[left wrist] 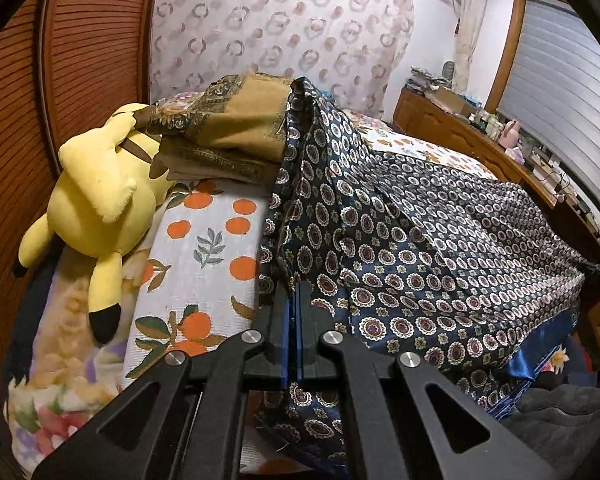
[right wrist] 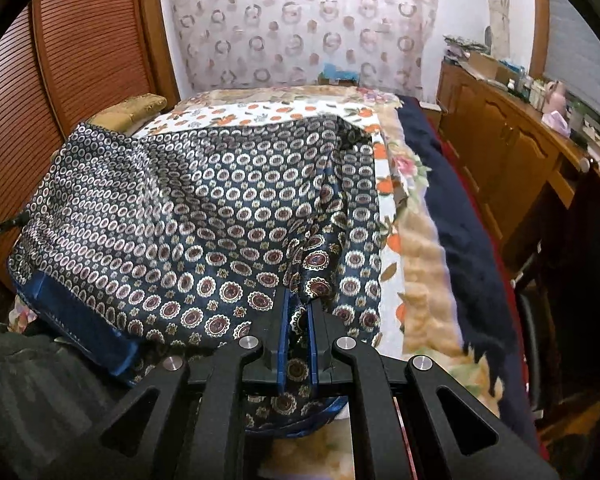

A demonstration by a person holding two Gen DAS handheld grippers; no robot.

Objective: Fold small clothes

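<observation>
Bed (right wrist: 388, 216) — patterned scarf (right wrist: 204, 216) spread | left gripper (left wrist: 293, 312), right gripper (right wrist: 299, 320) — jaws clenched on scarf

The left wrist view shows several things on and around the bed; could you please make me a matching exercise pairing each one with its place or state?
Things:
1. navy patterned scarf
2. yellow plush toy
3. folded brown cloth
4. left gripper

Places or states:
A. stacked at the far end of the orange-print sheet
B. lying by the slatted wooden wall
C. shut on the scarf's edge
D. draped across the bed, held up at two corners

Pairs: 1-D, 2-B, 3-A, 4-C
</observation>
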